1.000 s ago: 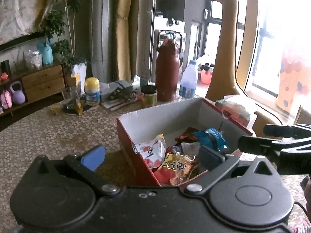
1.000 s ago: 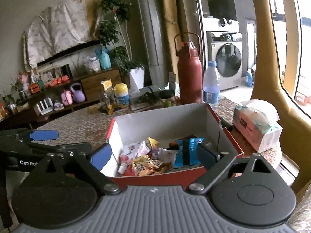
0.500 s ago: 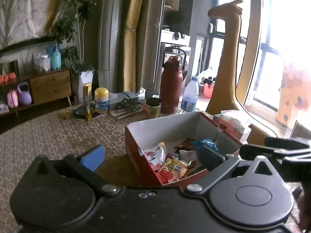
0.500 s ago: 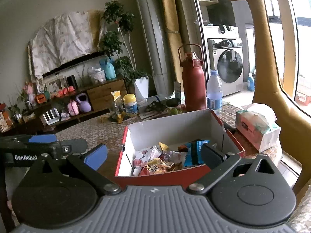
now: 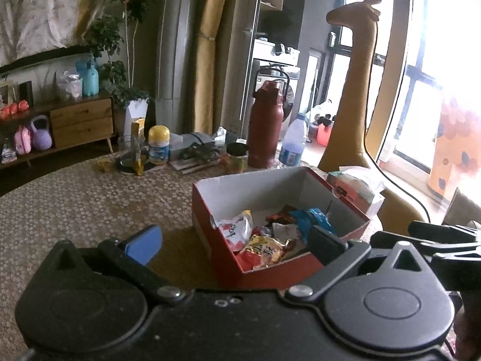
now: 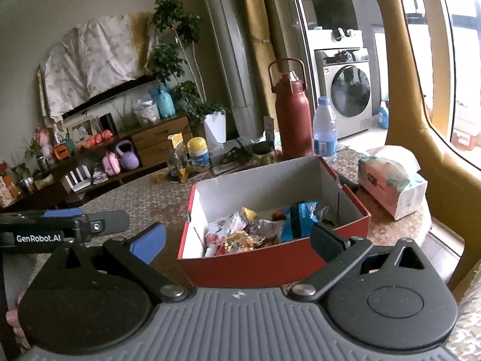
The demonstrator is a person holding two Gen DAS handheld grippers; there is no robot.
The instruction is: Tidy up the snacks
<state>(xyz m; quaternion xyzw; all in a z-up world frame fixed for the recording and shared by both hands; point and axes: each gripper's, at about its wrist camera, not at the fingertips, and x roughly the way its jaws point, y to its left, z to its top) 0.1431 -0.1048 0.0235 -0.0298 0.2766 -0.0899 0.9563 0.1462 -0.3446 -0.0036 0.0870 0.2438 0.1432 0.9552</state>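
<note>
A red cardboard box with a white inside stands on the table and also shows in the right wrist view. It holds several snack packets, among them a white and red one, a yellow one and a blue one. My left gripper is open and empty, held back from the box's near side. My right gripper is open and empty, also short of the box. Each gripper shows at the edge of the other's view.
A tissue pack lies right of the box. Behind it stand a dark red flask, a water bottle, a yellow-lidded jar and clutter. A giraffe figure stands beyond the table's right edge.
Both grippers have drawn back and up from the box, which now looks smaller and farther. Both stay open and empty.
</note>
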